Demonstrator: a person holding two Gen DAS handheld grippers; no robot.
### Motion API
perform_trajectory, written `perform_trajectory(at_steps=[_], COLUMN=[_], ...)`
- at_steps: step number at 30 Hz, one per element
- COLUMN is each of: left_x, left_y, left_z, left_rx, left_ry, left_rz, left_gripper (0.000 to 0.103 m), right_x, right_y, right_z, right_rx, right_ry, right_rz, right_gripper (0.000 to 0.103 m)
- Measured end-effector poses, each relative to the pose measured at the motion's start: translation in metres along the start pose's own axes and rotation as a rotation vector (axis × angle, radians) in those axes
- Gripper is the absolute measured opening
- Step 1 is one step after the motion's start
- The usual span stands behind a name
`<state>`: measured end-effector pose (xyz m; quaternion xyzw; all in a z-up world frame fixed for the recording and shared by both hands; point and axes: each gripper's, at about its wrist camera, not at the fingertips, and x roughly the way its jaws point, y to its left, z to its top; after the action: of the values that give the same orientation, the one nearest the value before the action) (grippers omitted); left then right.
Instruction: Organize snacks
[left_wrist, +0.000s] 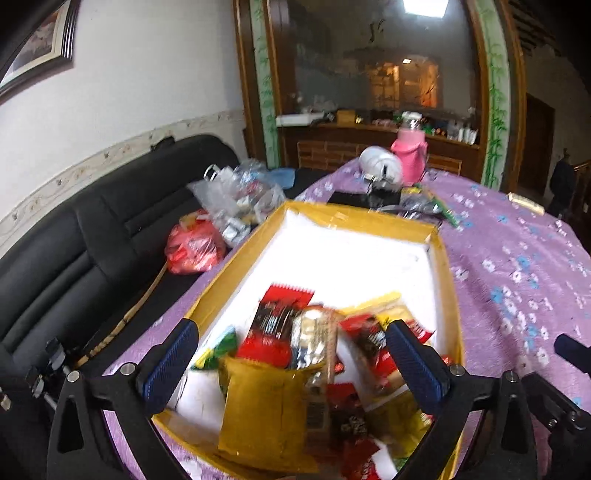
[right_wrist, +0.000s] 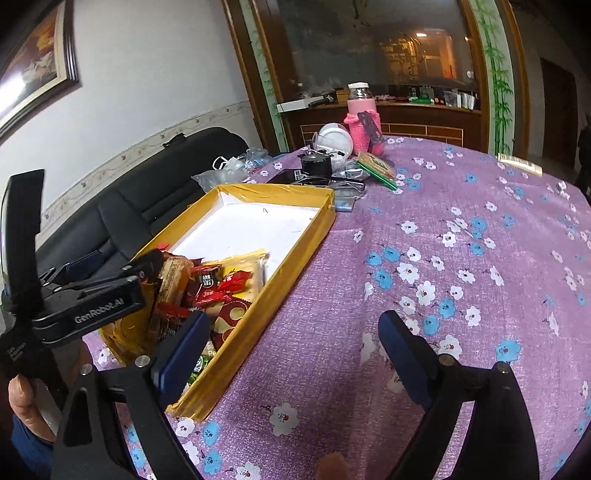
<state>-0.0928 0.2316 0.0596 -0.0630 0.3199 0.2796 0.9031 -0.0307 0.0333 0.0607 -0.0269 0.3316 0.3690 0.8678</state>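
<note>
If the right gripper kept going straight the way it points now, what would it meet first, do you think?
Probably just the purple flowered tablecloth: the right gripper is open, with bare cloth ahead between its fingers. The yellow box lies off to its left.

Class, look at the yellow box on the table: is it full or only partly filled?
Partly filled. The yellow box holds snack packets piled at its near end; the white floor at its far end lies bare.

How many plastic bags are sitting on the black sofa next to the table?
2 that I can make out: a red plastic bag on the sofa seat beside the yellow box, and a clear plastic bag of small items behind it. Others may be hidden behind them.
</note>
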Motion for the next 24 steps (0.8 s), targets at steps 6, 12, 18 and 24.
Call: perform_trajectory(at_steps=[6,12,18,24], left_x=[0.003,0.004,0.005,0.007], left_y=[-0.007,-0.006,-0.005,-0.005], left_z=[-0.003,-0.002,-0.004,-0.006], left_rx=[0.063,0.067,0.059,0.065], left_ry=[-0.009,-0.014,-0.016,-0.017], left_rz=[0.062,0.063,0.077,0.090], left_gripper=[0.102,0.102,0.102,0.102], right_x=[0.001,0.000,-0.001,-0.003], right_y=[0.000,0.002,0.006,0.012], right_z=[0.000,-0.002,-0.003,-0.005], right_rx=[-0.002,-0.016,-0.028,-0.060], right_ry=[0.002,-0.004,-0.005,-0.019], right_rz=[0.007,0.009,0.011,0.002], right_gripper=[0.092,0.092,0.092,0.092])
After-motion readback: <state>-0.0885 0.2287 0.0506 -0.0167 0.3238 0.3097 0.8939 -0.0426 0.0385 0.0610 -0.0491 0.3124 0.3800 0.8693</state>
